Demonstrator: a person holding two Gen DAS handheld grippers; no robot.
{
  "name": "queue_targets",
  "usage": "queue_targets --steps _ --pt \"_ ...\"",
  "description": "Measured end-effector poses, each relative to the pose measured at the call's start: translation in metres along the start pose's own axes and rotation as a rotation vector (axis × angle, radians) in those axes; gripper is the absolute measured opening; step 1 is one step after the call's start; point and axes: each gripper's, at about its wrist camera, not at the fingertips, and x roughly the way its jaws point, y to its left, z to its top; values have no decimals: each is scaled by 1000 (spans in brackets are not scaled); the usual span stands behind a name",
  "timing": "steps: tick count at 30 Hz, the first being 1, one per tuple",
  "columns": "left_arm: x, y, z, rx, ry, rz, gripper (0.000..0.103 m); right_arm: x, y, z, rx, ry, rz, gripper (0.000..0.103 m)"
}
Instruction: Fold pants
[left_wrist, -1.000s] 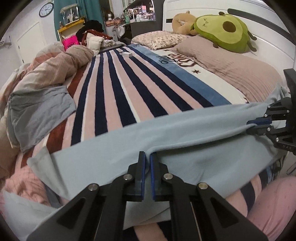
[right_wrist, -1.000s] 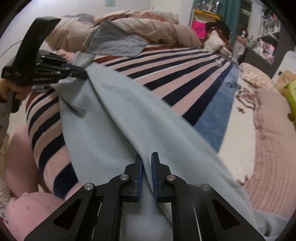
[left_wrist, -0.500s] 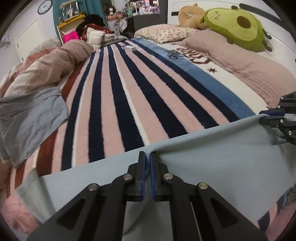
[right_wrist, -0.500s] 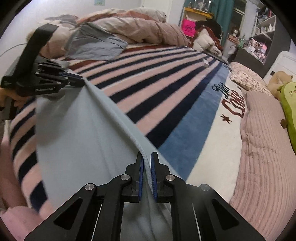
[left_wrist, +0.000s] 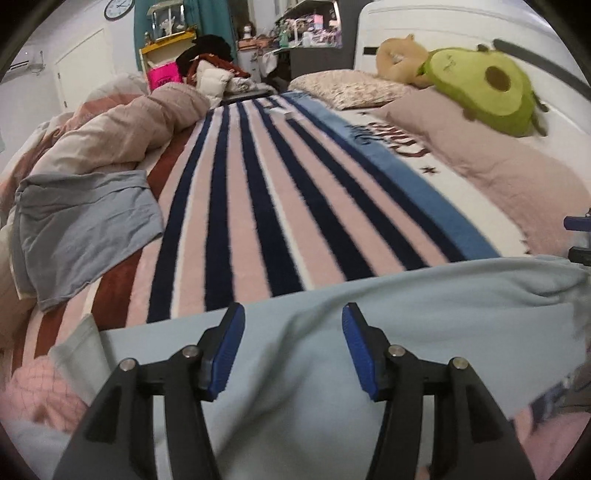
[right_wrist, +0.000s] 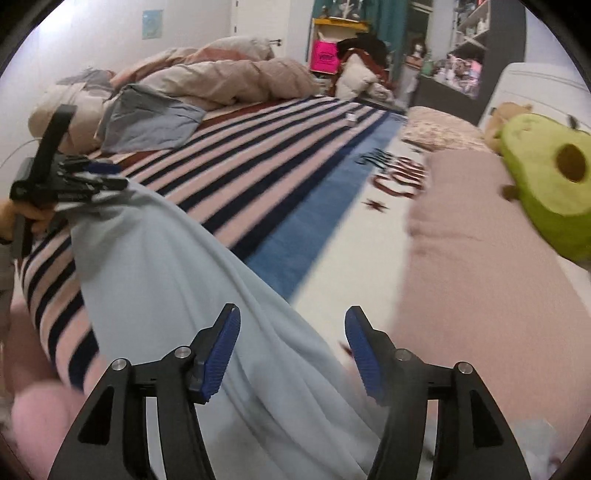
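**Both grippers spread wide, pants laid out on the bed**

Nearest the lenses, the left gripper (left_wrist: 293, 347) and the right gripper (right_wrist: 292, 349) are both seen with fingers splayed wide, nothing pinched between them. The light blue pants (left_wrist: 388, 317) are spread flat just underneath, across the near edge of the striped blanket (left_wrist: 258, 206). Further back, a grey garment (left_wrist: 81, 225) and a rumpled duvet (left_wrist: 122, 129) are piled left, and an avocado plush (left_wrist: 487, 88) is propped by the headboard.

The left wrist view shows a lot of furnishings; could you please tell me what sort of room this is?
Most likely a bedroom: a bed with a striped blanket, pillows, an avocado plush toy by the headboard, and a wall clock.
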Motion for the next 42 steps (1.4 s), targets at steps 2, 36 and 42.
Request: queue_targets --steps 2,36,42 --pt "-6 -11 -3 6 -3 -31 51 -13 -6 -16 -7 40 -16 55" --pt "-12 -51 -22 2 15 -141 51 -38 -23 -80 -95 154 -332 56" --pt "-19 -54 -25 3 14 -146 51 -26 -21 -97 -157 159 -506 2"
